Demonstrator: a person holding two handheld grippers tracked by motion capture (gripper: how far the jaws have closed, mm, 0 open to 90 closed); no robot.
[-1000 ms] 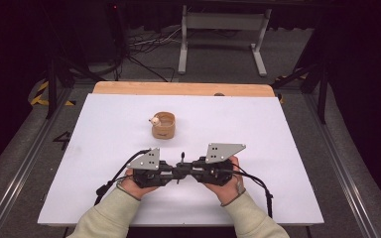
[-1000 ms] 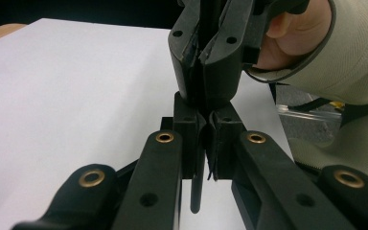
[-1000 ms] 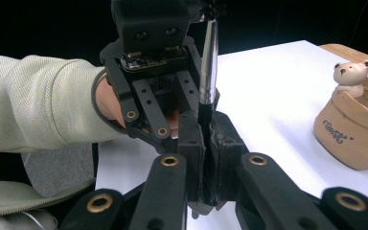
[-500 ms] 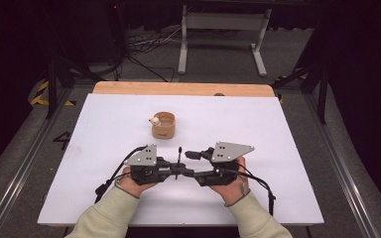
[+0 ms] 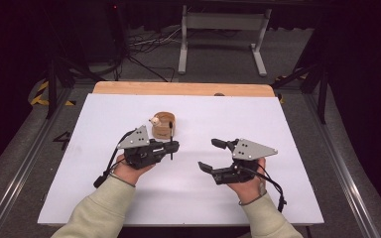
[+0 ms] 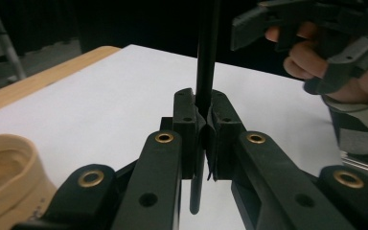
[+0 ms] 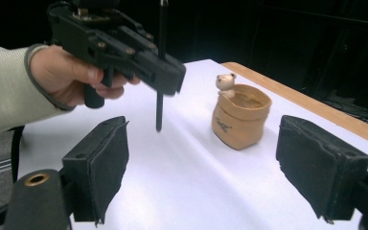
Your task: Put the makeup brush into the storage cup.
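left gripper [image 5: 174,147] clenched on upright black pen [image 5: 171,141] (near brown pot [image 5: 163,124]) | right gripper [image 5: 213,154] released, jaws wide, pointing left

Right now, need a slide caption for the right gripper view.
Open right gripper faces the left gripper holding a black pen upright beside a tan bear-trimmed cup.

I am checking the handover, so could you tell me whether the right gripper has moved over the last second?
Yes. The right gripper has drawn rightward, away from the brown pot and the left gripper.
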